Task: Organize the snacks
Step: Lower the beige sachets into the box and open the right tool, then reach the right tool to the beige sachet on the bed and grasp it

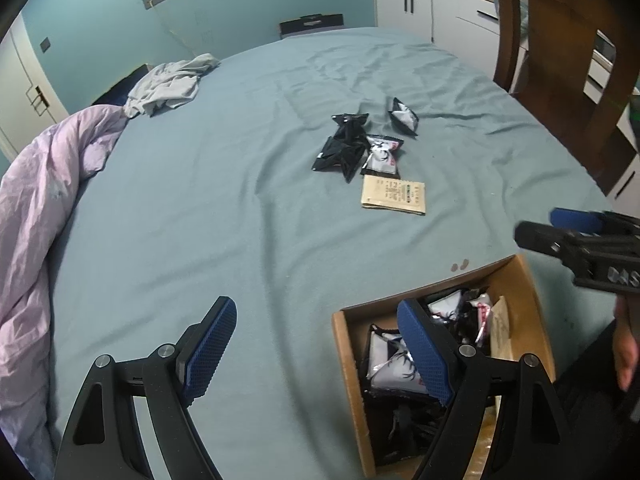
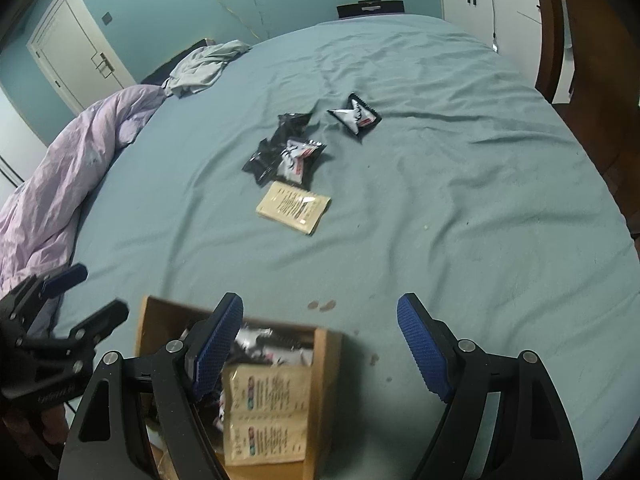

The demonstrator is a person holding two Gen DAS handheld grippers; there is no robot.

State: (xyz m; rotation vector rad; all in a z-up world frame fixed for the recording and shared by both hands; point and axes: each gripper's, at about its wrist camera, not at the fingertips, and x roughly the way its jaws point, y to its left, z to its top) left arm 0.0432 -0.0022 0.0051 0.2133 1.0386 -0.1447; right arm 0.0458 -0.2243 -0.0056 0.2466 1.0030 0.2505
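Fingers (image 2: 424, 352) apart, beige packet (image 2: 294, 207) print illegible

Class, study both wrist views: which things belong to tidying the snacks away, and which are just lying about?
Belongs to the job:
- cardboard box
- black and white snack packets
- beige sachet
- lone packet

Just lying about:
- lilac duvet
- grey garment
- wooden chair

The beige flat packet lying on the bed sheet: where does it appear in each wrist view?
Left wrist view: the beige packet lies right of centre, just below the black and white snack packets.
Right wrist view: the beige packet lies slightly left of centre, below the same packets.
Shared landmark: the cardboard box, nearest the camera.
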